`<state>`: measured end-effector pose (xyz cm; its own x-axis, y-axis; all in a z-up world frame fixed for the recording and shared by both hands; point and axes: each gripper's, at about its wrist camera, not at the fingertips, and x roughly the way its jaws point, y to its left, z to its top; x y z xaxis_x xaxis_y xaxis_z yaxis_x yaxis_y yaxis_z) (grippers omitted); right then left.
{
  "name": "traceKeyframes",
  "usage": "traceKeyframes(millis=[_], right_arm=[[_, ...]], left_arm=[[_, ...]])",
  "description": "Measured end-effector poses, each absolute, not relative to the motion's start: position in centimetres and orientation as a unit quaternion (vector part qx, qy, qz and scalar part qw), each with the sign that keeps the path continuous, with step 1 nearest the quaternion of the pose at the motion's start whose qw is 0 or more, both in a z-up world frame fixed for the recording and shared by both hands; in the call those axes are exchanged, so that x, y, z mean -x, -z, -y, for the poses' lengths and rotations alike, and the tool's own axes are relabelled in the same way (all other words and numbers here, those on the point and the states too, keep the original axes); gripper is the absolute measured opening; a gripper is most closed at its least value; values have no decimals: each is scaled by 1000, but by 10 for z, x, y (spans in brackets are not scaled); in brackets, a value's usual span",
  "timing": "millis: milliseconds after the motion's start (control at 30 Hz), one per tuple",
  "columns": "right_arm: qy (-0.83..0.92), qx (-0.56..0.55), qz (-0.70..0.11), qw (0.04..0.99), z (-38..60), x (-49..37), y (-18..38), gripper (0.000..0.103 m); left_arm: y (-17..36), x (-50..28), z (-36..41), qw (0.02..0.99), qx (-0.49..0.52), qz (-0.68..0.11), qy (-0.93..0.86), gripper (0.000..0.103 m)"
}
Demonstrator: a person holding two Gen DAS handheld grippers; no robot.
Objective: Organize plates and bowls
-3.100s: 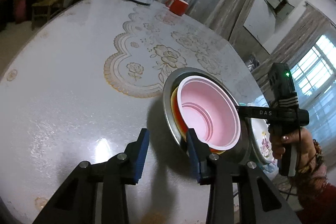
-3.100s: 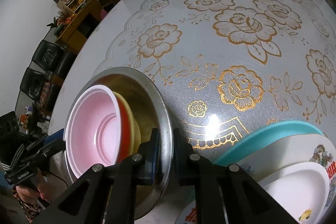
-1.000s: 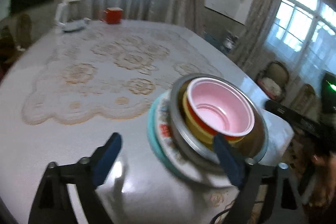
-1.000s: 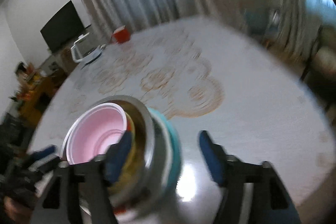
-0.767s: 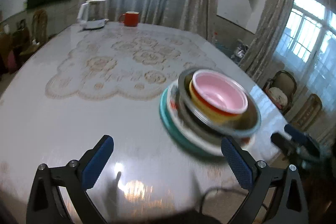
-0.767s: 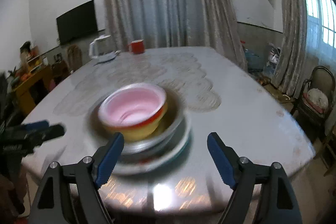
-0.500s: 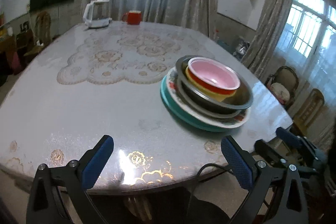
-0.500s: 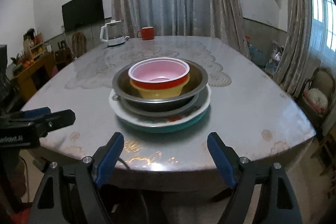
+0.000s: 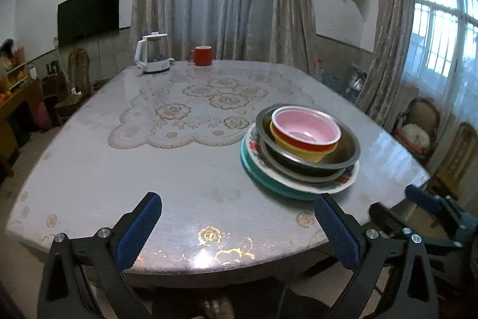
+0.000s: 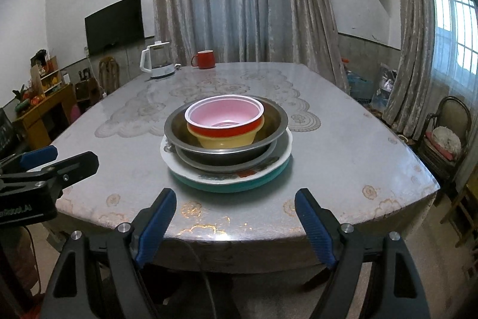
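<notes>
One stack stands on the table near its front edge: a teal plate (image 10: 239,186) at the bottom, a white flowered plate (image 10: 179,166), two steel bowls (image 10: 179,136), a yellow bowl (image 10: 227,141), a red bowl and a pink bowl (image 10: 224,112) on top. The stack shows in the left wrist view (image 9: 304,148) at the right. My left gripper (image 9: 237,229) is open and empty, back from the table edge. My right gripper (image 10: 236,224) is open and empty, in front of the stack and apart from it.
A white kettle (image 9: 152,53) and a red mug (image 9: 201,56) stand at the table's far edge. A lace cloth (image 9: 203,106) covers the middle of the table. Chairs (image 10: 445,136) stand at the right, and a wooden shelf (image 10: 41,106) at the left.
Both grippers have let go of the stack, opened wide and pulled back past the table's front edge. The stack now rests on the plates and stays still.
</notes>
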<state>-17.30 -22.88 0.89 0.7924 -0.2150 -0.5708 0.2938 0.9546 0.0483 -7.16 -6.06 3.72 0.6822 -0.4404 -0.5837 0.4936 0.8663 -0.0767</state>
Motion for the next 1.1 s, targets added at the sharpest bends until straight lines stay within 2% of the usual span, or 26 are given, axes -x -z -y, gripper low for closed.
traceKeyframes(millis=[967, 1100], right_arm=[[137, -75, -307, 939, 231, 170, -5, 83], [136, -73, -309, 939, 232, 169, -5, 83]], left_arm=[[-40, 78, 69, 932, -94, -287, 201, 103], [-39, 74, 63, 928, -70, -292, 221, 103]])
